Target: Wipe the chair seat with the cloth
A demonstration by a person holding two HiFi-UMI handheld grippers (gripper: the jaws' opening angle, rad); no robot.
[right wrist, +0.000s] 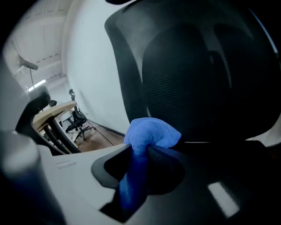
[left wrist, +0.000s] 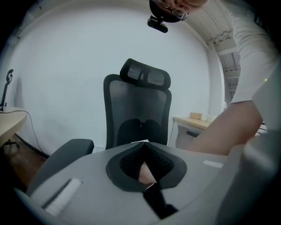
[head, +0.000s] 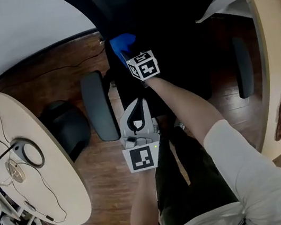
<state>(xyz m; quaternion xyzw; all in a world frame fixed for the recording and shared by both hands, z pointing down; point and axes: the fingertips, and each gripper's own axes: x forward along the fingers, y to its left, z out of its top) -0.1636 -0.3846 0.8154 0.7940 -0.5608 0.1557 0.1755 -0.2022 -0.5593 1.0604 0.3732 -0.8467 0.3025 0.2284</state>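
Seen from above in the head view, the black office chair has its seat (head: 181,69) between two armrests (head: 99,107). My right gripper (head: 123,52) reaches over the seat's far left part, near the backrest, shut on a blue cloth (head: 124,42). In the right gripper view the cloth (right wrist: 151,134) bunches out between the jaws of the right gripper (right wrist: 145,148), in front of the mesh backrest (right wrist: 197,74). My left gripper (head: 138,104) hangs in front of the seat by the left armrest, jaws together and holding nothing. The left gripper (left wrist: 143,151) faces the backrest (left wrist: 138,110).
A rounded wooden table (head: 62,187) with cables and a ring-shaped object (head: 27,152) stands at the left. A dark rounded object (head: 67,125) sits on the wooden floor beside it. A light desk (head: 269,32) runs along the right, close to the right armrest (head: 244,66).
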